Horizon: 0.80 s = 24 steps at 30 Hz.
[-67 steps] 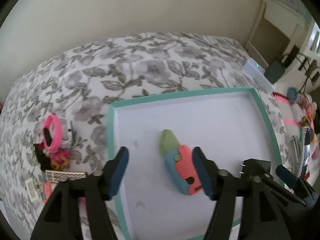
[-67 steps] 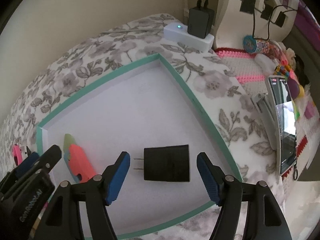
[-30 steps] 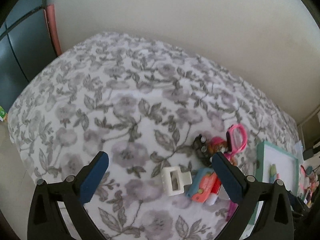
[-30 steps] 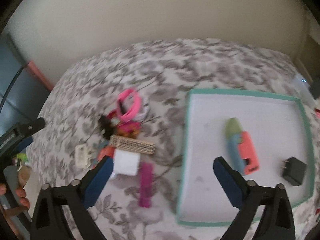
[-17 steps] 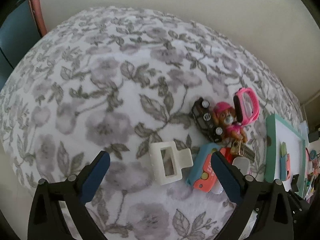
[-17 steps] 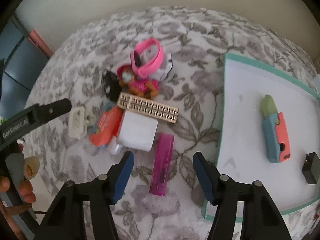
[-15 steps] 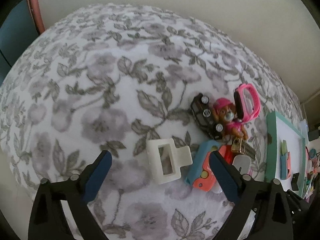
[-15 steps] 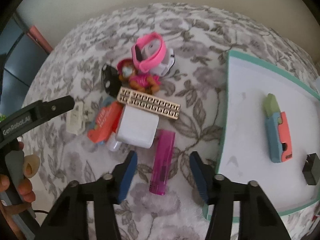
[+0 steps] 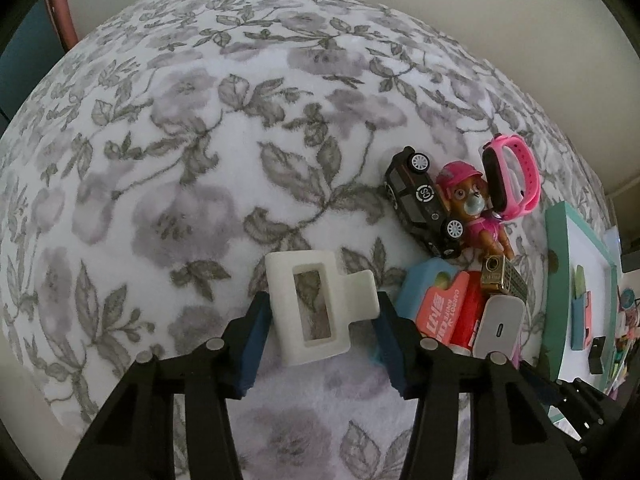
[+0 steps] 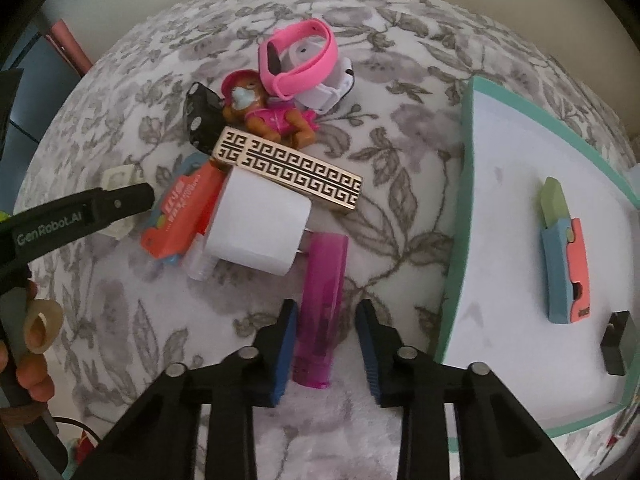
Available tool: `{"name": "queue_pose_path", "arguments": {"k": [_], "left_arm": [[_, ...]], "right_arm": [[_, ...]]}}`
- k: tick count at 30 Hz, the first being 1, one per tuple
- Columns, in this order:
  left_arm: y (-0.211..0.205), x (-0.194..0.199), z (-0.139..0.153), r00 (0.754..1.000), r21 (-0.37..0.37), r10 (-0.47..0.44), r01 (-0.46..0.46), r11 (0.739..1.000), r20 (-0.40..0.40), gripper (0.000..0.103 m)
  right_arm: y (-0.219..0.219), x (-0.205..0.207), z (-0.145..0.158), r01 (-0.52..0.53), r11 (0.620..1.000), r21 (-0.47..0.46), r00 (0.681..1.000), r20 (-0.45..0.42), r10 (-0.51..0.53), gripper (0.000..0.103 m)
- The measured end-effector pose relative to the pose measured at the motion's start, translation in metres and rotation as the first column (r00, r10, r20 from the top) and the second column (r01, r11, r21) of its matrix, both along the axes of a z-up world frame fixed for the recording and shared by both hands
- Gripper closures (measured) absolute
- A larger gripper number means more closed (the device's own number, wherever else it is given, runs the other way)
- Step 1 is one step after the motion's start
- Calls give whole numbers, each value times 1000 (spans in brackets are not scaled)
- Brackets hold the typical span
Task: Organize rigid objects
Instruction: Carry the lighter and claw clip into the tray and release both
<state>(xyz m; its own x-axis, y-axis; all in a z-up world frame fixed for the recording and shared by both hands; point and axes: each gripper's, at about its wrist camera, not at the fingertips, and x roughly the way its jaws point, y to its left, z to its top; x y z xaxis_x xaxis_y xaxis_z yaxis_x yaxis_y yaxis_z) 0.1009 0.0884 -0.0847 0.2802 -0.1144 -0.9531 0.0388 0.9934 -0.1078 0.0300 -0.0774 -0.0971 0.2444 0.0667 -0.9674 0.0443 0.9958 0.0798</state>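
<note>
A white hair claw clip point(image 9: 320, 304) lies on the floral blanket between the fingers of my left gripper point(image 9: 320, 338), which stands around it, one finger touching its left edge; the grip is not firm. A magenta lighter point(image 10: 322, 308) lies between the fingers of my right gripper point(image 10: 326, 344), left pad touching it, right pad a little apart. A teal-rimmed white tray point(image 10: 458, 248) at the right holds a coral-blue utility knife point(image 10: 564, 264) and a black plug adapter point(image 10: 616, 342).
A pile sits between lighter and clip: white charger block point(image 10: 260, 232), gold patterned bar point(image 10: 288, 170), coral-red box point(image 10: 180, 212), black toy car point(image 9: 424, 204), pup figure point(image 9: 472, 208), pink wristband point(image 10: 298, 56). The left gripper's arm point(image 10: 76, 220) crosses the right view's left side.
Both grippers have come down and narrowed: the left now straddles the white clip, the right now straddles the magenta lighter. Earlier both were wide open and higher above the blanket.
</note>
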Motion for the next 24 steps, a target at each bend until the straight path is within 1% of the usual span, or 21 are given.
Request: {"name": "queue_pose_path", "arguments": {"k": [1, 6, 10, 13, 17, 18, 21, 24], "left_arm": [[0, -1, 1, 1000, 3, 2, -2, 1000, -1, 50], [1, -3, 12, 1000, 19, 12, -12, 1000, 2, 50], [-3, -4, 38, 999, 29, 10, -11, 1000, 42, 50], [-15, -6, 65, 996, 35, -20, 18, 999, 84, 50], [-45, -9, 99, 988, 23, -69, 66, 998, 138, 50], [-57, -10, 105, 986, 18, -85, 83, 996, 146, 50], [-86, -16, 114, 979, 8, -138, 139, 990, 151, 50], [-121, -21, 119, 970, 14, -188, 189, 982, 151, 50]], "right_arm": [[1, 0, 0, 3, 1000, -2, 1000, 0, -3, 82], [-10, -1, 4, 29, 999, 41, 1000, 1, -30, 82], [-25, -6, 19, 48, 996, 79, 998, 31, -51, 82], [-37, -9, 36, 75, 991, 113, 994, 69, -83, 82], [-56, -17, 63, 130, 982, 135, 980, 131, -148, 82], [-67, -20, 70, 153, 978, 144, 974, 147, -174, 82], [-89, -28, 82, 211, 969, 132, 957, 172, -232, 82], [-111, -35, 85, 263, 959, 105, 945, 173, -278, 82]]}}
